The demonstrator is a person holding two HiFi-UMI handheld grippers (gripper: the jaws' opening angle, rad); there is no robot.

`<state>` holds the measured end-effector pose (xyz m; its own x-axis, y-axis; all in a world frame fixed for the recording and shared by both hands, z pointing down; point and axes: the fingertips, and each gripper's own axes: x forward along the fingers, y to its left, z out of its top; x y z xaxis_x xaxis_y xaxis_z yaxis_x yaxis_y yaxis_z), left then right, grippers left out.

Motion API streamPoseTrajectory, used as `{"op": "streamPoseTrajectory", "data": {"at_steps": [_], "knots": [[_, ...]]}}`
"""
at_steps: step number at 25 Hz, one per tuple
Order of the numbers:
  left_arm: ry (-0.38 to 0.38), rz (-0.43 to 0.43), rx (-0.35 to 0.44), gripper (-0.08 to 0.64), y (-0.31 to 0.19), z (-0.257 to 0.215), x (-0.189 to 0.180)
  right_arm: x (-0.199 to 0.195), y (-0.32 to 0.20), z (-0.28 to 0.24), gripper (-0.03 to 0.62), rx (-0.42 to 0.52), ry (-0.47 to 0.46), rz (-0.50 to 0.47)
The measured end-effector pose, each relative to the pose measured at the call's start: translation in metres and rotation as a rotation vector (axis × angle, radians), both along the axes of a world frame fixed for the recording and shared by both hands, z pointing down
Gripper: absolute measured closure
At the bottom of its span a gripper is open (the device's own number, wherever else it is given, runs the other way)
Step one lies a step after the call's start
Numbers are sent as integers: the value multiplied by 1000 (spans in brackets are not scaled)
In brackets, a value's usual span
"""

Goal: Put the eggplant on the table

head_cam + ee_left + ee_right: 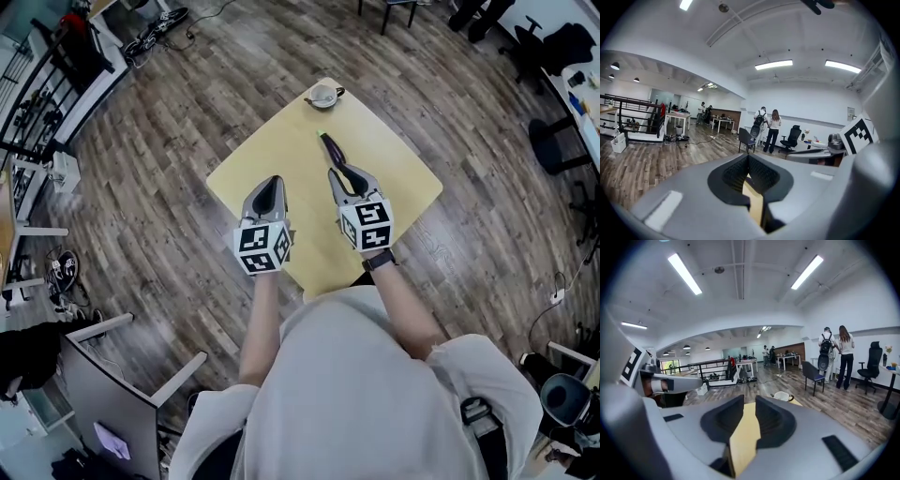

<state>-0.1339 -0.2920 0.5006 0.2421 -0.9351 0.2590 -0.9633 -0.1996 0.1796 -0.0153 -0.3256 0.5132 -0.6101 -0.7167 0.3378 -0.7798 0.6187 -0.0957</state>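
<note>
Wood floor (159,187) surrounds the yellow table (398,183). On it the eggplant (334,150) lies free, just ahead of my right gripper (749,404), whose jaws stand a little apart with nothing between. My left gripper (748,160) is closed and empty. A cup (323,95) sits at the far corner.

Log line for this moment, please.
slim dark-purple eggplant: lying on yellow square table | left gripper: shut, empty | right gripper: open, empty

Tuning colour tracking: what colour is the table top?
Pale yellow table, plain with no pattern; the head view shows it best.
</note>
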Motion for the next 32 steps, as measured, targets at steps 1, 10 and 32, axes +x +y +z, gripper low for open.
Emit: {"op": "streamPoseTrajectory", "data": {"at_steps": [1,10,32], "knots": [[-6,2,17,551,5,-7,-1,-1,7,-9,509,16,-10,1],[-46,25,120,551,47,-50,3,6,57,-63,552,114,-46,17],[-22,71,186,551,58,-68,36,50,65,-80,580,180,-36,104]]}}
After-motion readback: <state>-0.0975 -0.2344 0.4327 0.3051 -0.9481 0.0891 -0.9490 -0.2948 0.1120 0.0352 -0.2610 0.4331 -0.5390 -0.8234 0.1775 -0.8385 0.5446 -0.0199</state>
